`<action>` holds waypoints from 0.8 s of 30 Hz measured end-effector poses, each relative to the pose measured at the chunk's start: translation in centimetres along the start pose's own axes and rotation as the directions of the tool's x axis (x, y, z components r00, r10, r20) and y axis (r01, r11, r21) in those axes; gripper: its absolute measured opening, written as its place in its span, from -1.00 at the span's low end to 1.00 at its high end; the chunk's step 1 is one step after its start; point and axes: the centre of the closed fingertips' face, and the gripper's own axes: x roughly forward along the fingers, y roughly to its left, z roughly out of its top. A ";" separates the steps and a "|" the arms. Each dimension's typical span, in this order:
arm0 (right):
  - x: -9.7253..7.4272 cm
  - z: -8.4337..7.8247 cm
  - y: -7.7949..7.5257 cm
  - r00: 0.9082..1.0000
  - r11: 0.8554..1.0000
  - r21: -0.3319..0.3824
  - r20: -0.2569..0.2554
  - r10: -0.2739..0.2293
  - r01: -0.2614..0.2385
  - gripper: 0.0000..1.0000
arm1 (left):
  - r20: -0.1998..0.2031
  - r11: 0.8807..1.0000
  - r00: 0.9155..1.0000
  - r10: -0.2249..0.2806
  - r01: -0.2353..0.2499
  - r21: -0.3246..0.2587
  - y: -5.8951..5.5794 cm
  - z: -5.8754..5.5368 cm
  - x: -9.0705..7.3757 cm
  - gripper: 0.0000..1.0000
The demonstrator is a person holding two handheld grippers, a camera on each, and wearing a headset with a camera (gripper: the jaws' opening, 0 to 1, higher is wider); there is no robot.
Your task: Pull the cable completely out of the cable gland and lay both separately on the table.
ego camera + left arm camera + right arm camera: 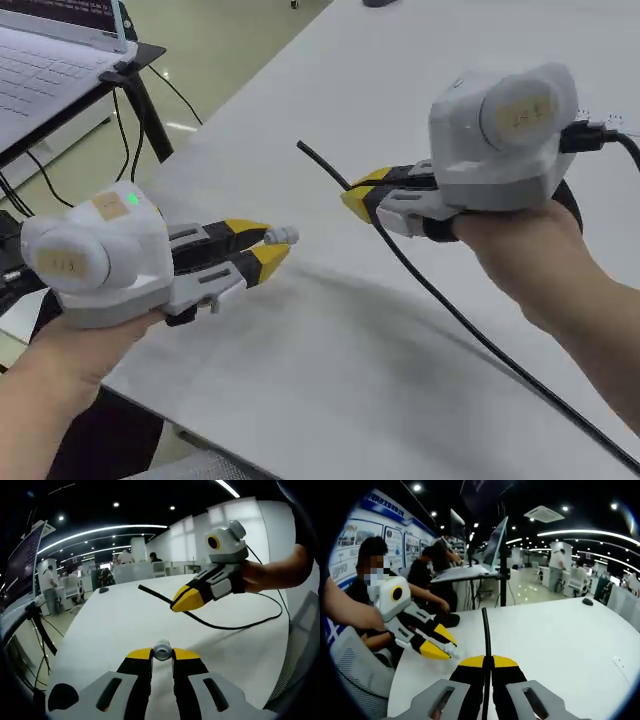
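Observation:
A small grey cable gland sits pinched at the tips of my left gripper, held above the white table; in the left gripper view the gland pokes up between the yellow tips of that gripper. My right gripper is shut on the black cable, whose free end sticks out past the tips and hangs apart from the gland. The rest of the cable trails back to the right over the table. In the right gripper view the cable rises from between the closed jaws of that gripper.
The white table stretches under both grippers. A laptop stands on a black stand at the far left, with cords hanging below. A dark mouse lies far across the table. People sit and stand in the room behind.

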 end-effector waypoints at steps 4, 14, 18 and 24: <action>2.3 -1.6 0.4 1.000 1.000 -0.001 -0.011 -0.008 0.008 -1.00 | -0.036 0.999 0.999 0.030 -0.029 0.013 0.6 -1.5 0.4 -0.71; 5.9 -4.3 -0.8 0.998 0.999 0.036 -0.054 -0.039 0.041 -1.00 | -0.057 0.995 0.994 0.092 -0.093 -0.021 1.5 -4.5 0.8 -0.71; 6.7 -5.0 -1.1 0.995 0.998 0.014 -0.087 -0.056 0.057 -1.00 | -0.070 0.998 0.995 0.068 -0.069 -0.005 1.2 -4.9 1.0 -0.70; 6.2 -5.0 -1.6 0.990 0.994 -0.079 -0.108 -0.088 0.080 -1.00 | -0.070 0.996 0.994 0.086 -0.087 -0.014 1.2 -5.1 0.7 -0.69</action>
